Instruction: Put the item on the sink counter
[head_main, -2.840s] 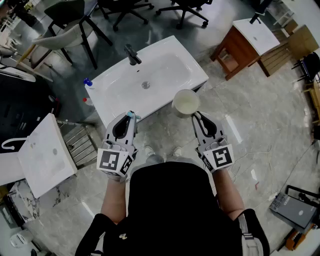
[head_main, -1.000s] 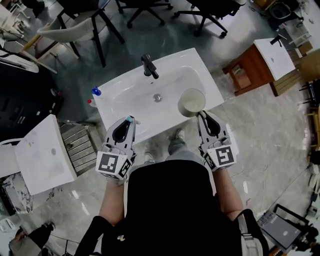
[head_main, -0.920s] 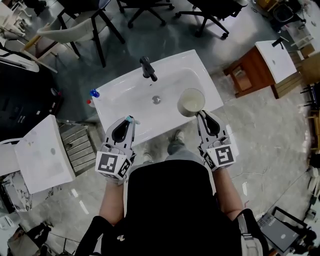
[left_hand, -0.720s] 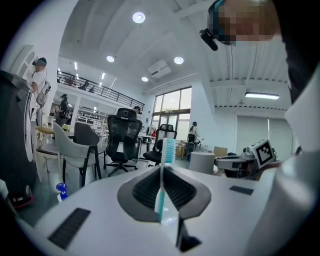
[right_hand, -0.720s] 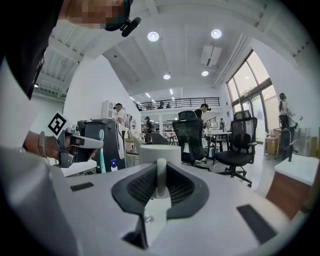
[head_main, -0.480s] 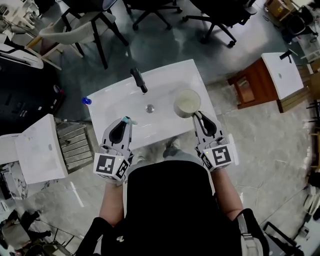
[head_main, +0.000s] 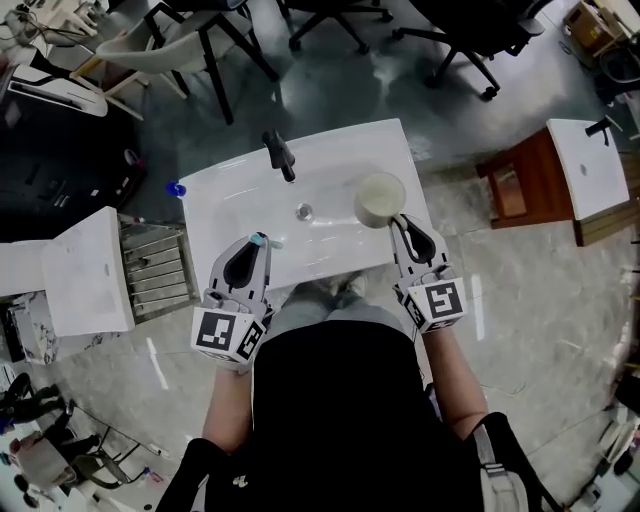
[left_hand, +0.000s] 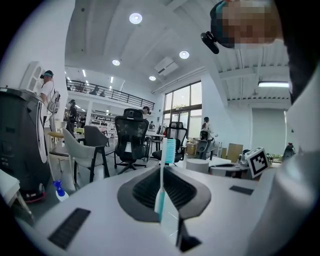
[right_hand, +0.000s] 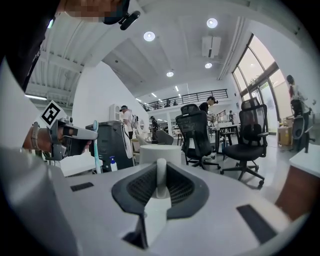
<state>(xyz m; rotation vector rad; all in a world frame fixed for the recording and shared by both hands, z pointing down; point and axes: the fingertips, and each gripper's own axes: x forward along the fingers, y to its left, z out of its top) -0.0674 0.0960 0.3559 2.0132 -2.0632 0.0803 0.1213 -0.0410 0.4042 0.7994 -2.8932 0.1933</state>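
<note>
I'm up against the front edge of the counter (head_main: 225, 205) now, both grippers reaching in over it, and nothing has been let go yet. By my reading we're at the set-down itself: the carrying looks done, and the placing and releasing are left.

The basin (head_main: 335, 175) takes up most of the counter and I see nothing in it but its drain (head_main: 304, 211). The faucet (head_main: 279, 156) stands at the back edge, clear of both tools.

The cup (head_main: 380, 197) is over the right end of the basin, near the counter's right edge. The right gripper (head_main: 399, 222) has its jaws clenched on the cup's handle. Inside, the cup shows only pale wall and bottom, so I'd call it empty. Whether its base touches the counter, I can't tell from here.

The left gripper (head_main: 258, 246) sits at the front edge, left of centre, jaws pinched tight on a toothbrush (left_hand: 169, 150) that stands upright, bristles on top, not yet laid down.

A blue-capped bottle (head_main: 176, 188) sits just off the left edge.
</note>
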